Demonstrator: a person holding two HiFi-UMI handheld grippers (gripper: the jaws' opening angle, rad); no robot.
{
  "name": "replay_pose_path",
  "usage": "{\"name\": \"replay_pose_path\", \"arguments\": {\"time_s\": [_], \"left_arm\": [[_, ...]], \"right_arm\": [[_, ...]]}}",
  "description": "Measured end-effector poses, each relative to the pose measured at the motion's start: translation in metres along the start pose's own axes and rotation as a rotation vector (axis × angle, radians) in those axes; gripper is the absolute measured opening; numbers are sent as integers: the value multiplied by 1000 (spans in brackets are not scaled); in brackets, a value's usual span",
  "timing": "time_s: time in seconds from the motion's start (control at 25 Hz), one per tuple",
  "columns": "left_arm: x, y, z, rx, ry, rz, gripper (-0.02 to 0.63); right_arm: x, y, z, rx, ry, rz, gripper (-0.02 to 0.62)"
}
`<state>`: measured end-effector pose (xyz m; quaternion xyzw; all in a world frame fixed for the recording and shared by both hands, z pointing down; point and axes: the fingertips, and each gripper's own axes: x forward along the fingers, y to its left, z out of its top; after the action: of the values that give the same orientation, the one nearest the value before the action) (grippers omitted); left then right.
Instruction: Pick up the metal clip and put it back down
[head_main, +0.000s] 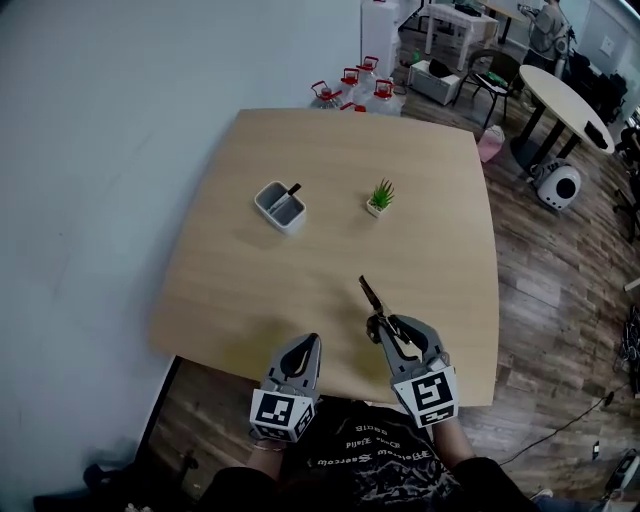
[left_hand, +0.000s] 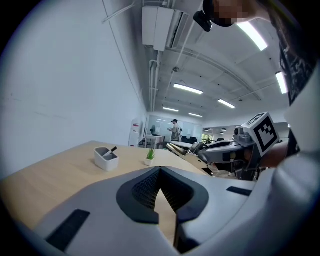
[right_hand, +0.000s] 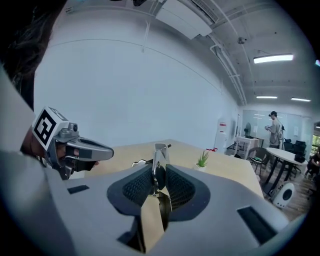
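Counter (head_main: 230, 290) is light wood, with a plain wall on its left. Going left to right:

- White container (head_main: 280, 208) sits left of centre, upright, with a dark stick-like item leaning inside it. I can't tell what the item is.
- Left gripper (head_main: 310, 345) is at the near edge and points toward the far side. Its fingers (left_hand: 137, 192) are closed tip to tip with nothing between them, and they aren't touching anything on the counter.
- Small potted plant (head_main: 380, 197) stands upright right of the container, well apart from both grippers.
- Metal clip (head_main: 370, 295) is clamped in the right gripper (head_main: 385, 328) over the near-right part of the counter. The fingers (right_hand: 134, 187) press on both sides of it. The clip sticks out past the fingertips toward the far side, tilted left in the head view. Whether its tip touches the wood is not clear.
- The right gripper is just beside the left one, slightly further out over the counter.
- Clear jugs with red caps (head_main: 352, 88) stand on the floor past the far edge.
- Round table (head_main: 565, 92) and a chair (head_main: 495, 75) are at far right on the wood floor.
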<state>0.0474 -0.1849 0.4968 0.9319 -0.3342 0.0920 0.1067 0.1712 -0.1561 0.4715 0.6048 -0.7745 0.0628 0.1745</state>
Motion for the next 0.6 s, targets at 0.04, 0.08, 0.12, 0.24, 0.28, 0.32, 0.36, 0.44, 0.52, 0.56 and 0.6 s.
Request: {"name": "replay_pose_path", "arguments": {"time_s": [0.04,0.08,0.12,0.24,0.28,0.32,0.36,0.44,0.52,0.56,0.6], "left_arm": [[-6,4,0,-1,0,22,8],[-12,7,0,-3,1,45,8],[-18,10,1,-9,1,68,8],[-34,20,2,-24,5,142,8],[-39,25,1,-27,7,164,8],[-43,31,0,-32,9,186,8],[-47,36,-2,-38,11,207,8],[-55,47,-5,-52,14,248,8],[-63,58,-8,-58,15,286,8],[-67,63,-9,-60,14,304,8],[-71,67,-10,-64,15,321,8]], "right_arm": [[5,5,5,-21,-1,22,91],[10,10,10,-41,-2,45,91],[14,14,15,-60,-3,66,91],[32,27,26,-118,2,125,91],[40,32,28,-140,8,145,91],[49,37,30,-164,16,165,91],[58,43,31,-189,24,185,91],[75,55,34,-231,36,226,92],[92,68,35,-259,44,264,91],[100,75,35,-272,48,282,91],[108,81,34,-287,54,299,91]]}}
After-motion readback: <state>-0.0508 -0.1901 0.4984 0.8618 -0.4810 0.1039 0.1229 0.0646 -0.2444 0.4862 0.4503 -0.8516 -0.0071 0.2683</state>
